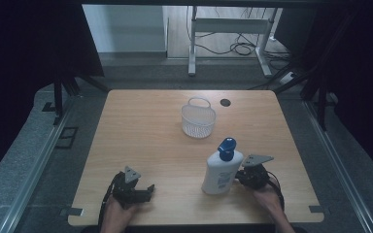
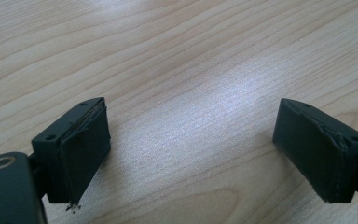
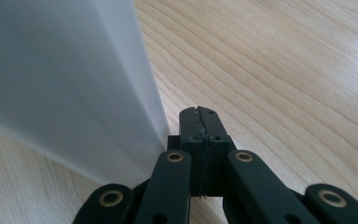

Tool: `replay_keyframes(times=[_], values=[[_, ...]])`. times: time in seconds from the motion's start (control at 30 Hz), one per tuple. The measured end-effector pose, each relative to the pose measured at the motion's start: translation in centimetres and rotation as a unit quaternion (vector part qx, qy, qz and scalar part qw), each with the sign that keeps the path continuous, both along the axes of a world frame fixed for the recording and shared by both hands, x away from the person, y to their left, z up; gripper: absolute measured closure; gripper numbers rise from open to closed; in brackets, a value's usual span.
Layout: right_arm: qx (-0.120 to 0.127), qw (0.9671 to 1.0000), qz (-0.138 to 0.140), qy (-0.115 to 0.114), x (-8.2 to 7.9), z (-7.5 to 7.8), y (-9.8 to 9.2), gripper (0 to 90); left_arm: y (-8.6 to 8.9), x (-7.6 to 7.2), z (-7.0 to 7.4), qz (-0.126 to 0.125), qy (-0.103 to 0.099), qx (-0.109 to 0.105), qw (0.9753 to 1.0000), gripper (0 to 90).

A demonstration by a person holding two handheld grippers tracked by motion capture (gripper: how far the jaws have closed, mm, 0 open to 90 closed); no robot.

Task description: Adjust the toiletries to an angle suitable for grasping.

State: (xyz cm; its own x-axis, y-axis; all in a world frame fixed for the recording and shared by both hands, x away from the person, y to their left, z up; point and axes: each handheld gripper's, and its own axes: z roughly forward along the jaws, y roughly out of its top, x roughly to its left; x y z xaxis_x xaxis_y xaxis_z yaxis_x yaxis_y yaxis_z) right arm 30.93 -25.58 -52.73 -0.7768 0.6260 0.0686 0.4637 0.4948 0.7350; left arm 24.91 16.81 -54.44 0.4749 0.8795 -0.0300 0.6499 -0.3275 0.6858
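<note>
High view: wooden table (image 1: 141,126), dark room; left gripper (image 1: 143,191) wide, right gripper (image 1: 240,175) pressed together, empty.

So on the wooden table (image 1: 141,126) there's a white lotion bottle (image 1: 221,171) with a blue pump top standing upright near the front right, and the right gripper (image 1: 245,174) sits just beside it, on its right. The left gripper (image 1: 143,191) is down at the front left, well apart from the bottle. A white mesh basket (image 1: 198,118) stands farther back near the middle
</note>
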Motion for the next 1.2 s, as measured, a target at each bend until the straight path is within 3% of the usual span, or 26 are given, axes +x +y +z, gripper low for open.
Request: replay_keyframes(times=[0.53,1.2], values=[[-0.012,0.9998,0.017,-0.001,-0.1,0.0,0.6,89.2,0.0,0.0,0.0,0.0,0.0,0.0,1.0,10.6],[-0.029,0.9989,0.035,0.008,-2.1,-0.2,0.9,87.0,0.0,0.0,0.0,0.0,0.0,0.0,1.0,10.6]])
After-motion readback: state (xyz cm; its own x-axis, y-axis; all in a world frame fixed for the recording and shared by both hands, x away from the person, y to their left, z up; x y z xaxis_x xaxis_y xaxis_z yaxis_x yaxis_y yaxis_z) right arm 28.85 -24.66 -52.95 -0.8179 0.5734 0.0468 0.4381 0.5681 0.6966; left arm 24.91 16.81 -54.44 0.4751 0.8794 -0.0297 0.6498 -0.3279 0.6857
